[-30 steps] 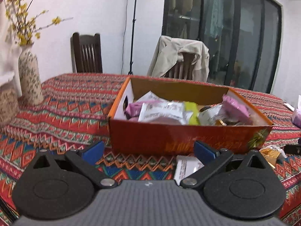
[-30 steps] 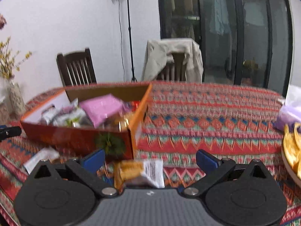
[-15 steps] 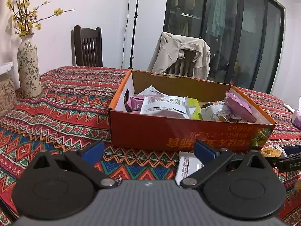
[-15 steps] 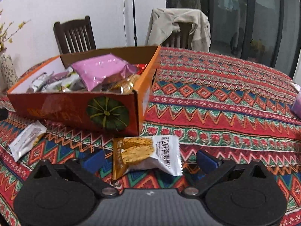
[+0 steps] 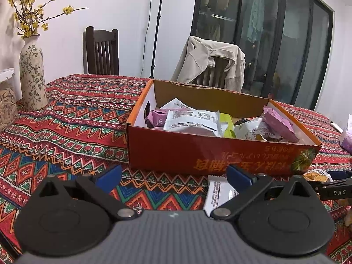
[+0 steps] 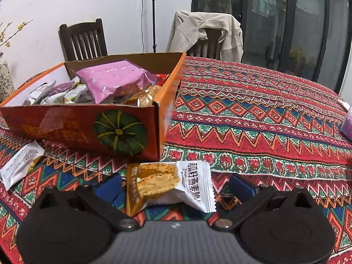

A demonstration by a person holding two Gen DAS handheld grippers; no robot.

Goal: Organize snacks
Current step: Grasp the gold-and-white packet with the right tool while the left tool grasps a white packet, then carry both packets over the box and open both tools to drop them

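Note:
An orange cardboard box (image 5: 220, 154) (image 6: 77, 125) holding several snack packets stands on the patterned tablecloth. My left gripper (image 5: 173, 176) is open, low in front of the box, with a white packet (image 5: 216, 192) lying just inside its right finger. My right gripper (image 6: 173, 184) is open around an orange-and-white oat snack packet (image 6: 169, 182) that lies on the cloth by the box's near right corner. The jaws stand apart from the packet. That white packet (image 6: 19, 165) also lies at the left of the right wrist view. The right gripper's tip (image 5: 334, 187) shows at the left wrist view's right edge.
A flowered vase (image 5: 33, 74) with yellow blossoms and a jar (image 5: 6, 103) stand at the table's far left. Two chairs (image 5: 101, 50), one draped with a beige jacket (image 5: 211, 63), sit behind the table. A purple pack (image 6: 347, 121) lies at the right edge.
My right gripper has come down and forward over the oat snack packet, which now lies between its open fingers. The left gripper dipped slightly toward the table and stays open.

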